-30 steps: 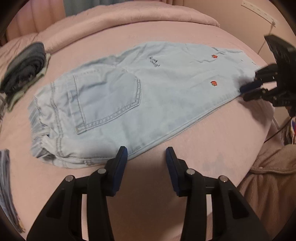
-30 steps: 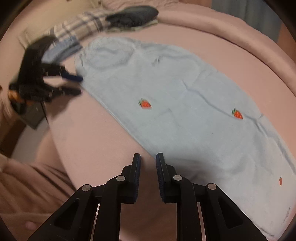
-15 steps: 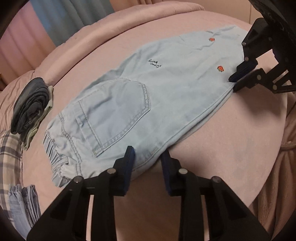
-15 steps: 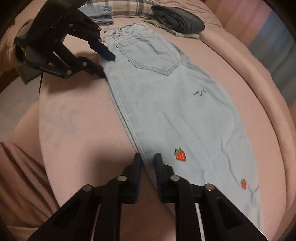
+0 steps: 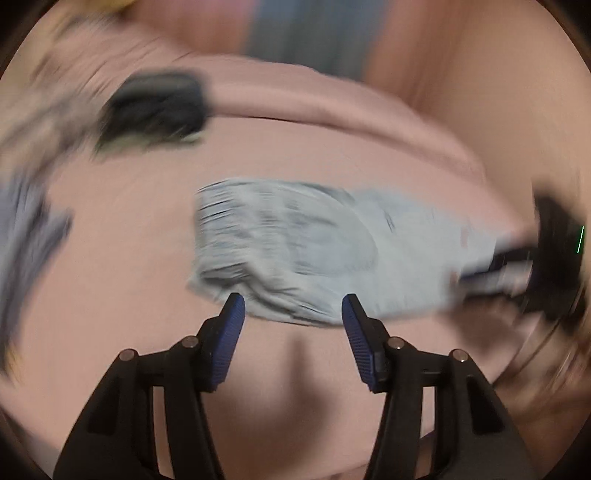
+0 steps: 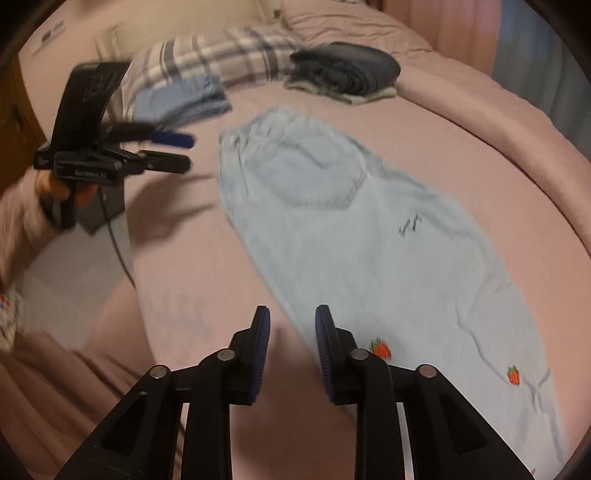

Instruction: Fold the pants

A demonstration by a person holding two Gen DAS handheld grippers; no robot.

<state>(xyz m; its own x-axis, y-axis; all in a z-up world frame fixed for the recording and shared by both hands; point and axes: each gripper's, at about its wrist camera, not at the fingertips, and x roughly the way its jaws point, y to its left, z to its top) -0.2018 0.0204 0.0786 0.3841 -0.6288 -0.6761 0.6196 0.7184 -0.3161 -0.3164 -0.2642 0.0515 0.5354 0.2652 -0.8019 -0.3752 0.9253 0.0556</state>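
Right wrist view: the right gripper [image 6: 291,325], jaws just parted and empty, sits at six o'clock by the pants [image 6: 362,236] edge. The left gripper [image 6: 177,151], at nine o'clock, has also just opened wide and holds nothing. Closing short of the hem could pinch only the bed cover [image 6: 192,295].

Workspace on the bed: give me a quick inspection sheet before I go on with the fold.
Surface: pink bedspread, smooth.
Job's things: light denim pants lying flat, back pocket up, strawberry patches near the leg end.
Clutter: dark folded clothes, folded blue garment, plaid fabric at the far side.
Grippers: left tool open, short of the waistband; right tool open, at the leg's edge, nothing gripped. Both have just been opening.
Cables: dark cord hanging below the left tool.
Surroundings: pink and blue curtains.
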